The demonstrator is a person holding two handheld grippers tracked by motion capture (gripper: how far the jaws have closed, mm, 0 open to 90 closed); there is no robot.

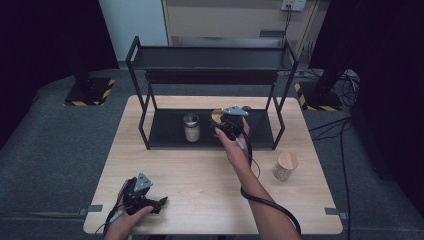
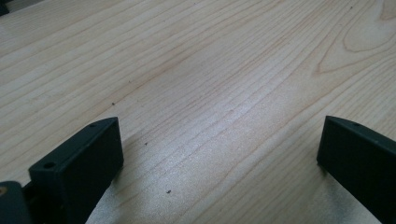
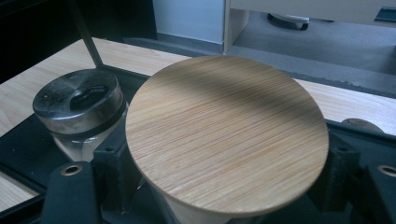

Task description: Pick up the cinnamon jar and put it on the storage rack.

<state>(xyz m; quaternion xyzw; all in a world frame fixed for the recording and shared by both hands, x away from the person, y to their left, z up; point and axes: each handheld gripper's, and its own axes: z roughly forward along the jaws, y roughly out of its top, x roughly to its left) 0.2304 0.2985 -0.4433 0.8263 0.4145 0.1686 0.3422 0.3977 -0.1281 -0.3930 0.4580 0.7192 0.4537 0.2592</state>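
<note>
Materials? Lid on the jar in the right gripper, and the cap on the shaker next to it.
Jar lid: looks like bamboo or light wood, matte, with fine parallel grain lines. Shaker cap: likely brushed metal, grey, with a dull sheen and smudges; coated plastic not excluded.

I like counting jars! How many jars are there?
3: a metal-lidded glass jar on the black rack's bottom shelf, a wooden-lidded jar in the right gripper, another wooden-lidded jar on the table's right.
</note>
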